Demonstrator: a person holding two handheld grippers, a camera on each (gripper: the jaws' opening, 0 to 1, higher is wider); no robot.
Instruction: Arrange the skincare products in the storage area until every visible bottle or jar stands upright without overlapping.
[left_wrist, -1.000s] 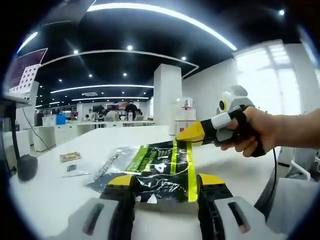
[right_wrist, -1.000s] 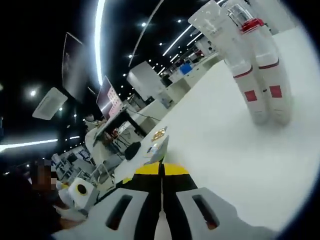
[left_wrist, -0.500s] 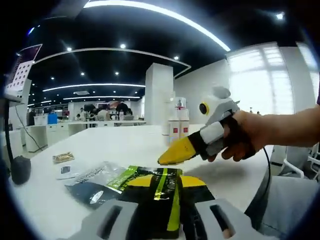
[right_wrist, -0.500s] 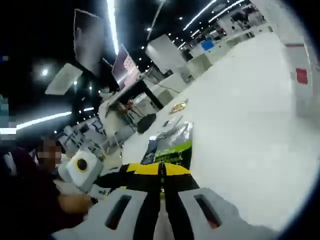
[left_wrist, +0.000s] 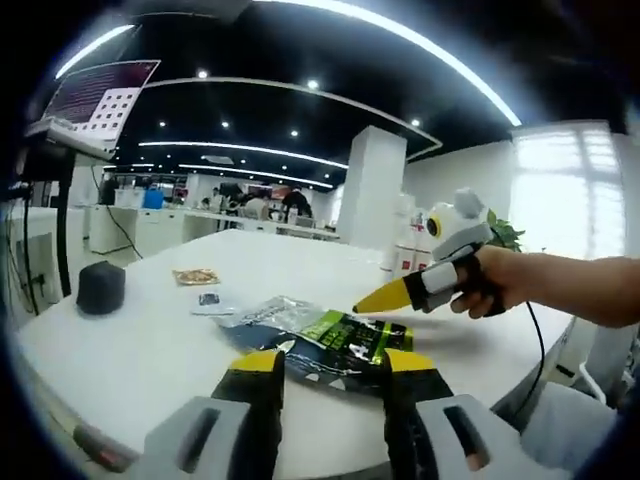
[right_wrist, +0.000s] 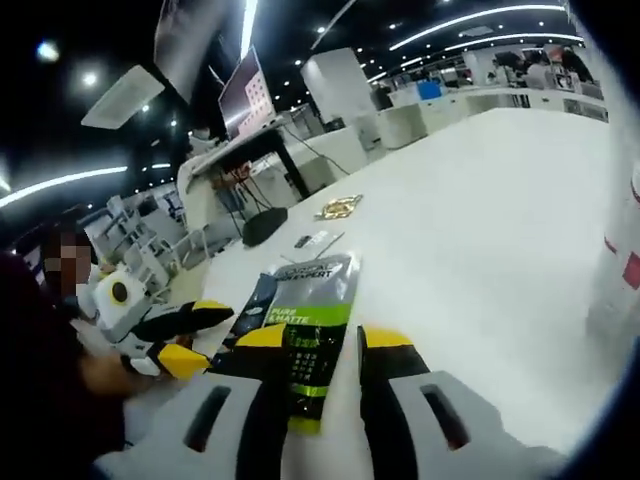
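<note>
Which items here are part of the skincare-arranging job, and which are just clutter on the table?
Job items:
- white bottles with red labels, upright at the far side
- green-and-black sachet, lying flat between the right gripper jaws

Lying about:
- dark rounded object
- small gold packet
- small clear packet

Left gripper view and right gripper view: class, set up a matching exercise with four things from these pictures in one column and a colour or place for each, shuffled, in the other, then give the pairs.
Things:
1. sachet
2. dark lump
3. bottles
4. left gripper

Descriptions:
A. yellow jaw tips
B. upright at the table's far side
C. flat, green and silver
D. near the table's left edge

Pairs: 1-C, 2-D, 3-B, 4-A
</note>
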